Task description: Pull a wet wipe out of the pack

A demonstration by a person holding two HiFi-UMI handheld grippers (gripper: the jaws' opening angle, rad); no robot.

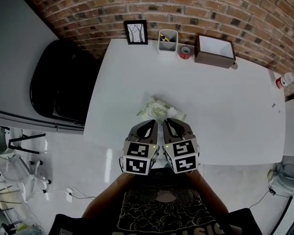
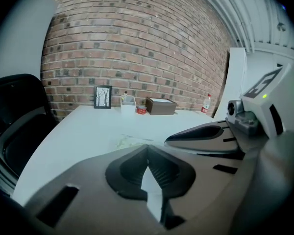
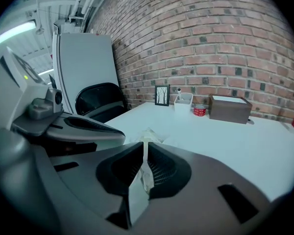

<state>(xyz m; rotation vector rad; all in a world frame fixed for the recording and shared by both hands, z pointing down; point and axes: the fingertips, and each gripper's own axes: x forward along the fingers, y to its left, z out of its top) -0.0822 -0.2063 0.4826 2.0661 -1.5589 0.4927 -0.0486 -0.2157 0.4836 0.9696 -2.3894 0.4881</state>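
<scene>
The wet wipe (image 3: 145, 173) shows only in the right gripper view. There it is a thin, crumpled pale strip pinched between the closed jaws of the right hand-held gripper (image 3: 144, 151), and it runs up toward the pack (image 3: 149, 135) just beyond the jaw tips. From the head view the strip is hidden under the gripper bodies. That view does show the pack (image 1: 159, 109) as a rumpled, pale yellowish bundle lying on the white desk (image 1: 235, 111) near its front edge, right ahead of both grippers.

The left hand-held gripper (image 2: 147, 148) has its jaws pressed together at the tips. I cannot tell whether the white sliver lower in their gap is a thing. In the left gripper view the pack (image 2: 130, 141) lies low on the desk just past the jaws.

In the head view the left hand-held gripper (image 1: 148, 127) and the right one (image 1: 172, 126) sit side by side, almost touching.

Well apart, along the brick wall, stand a picture frame (image 1: 135, 32), a white pen holder (image 1: 167, 40), a red tape roll (image 1: 184, 52) and a brown box (image 1: 214, 50). A bottle (image 1: 286, 79) stands at the desk's far right corner. A black chair (image 1: 63, 80) is off the desk's left side.
</scene>
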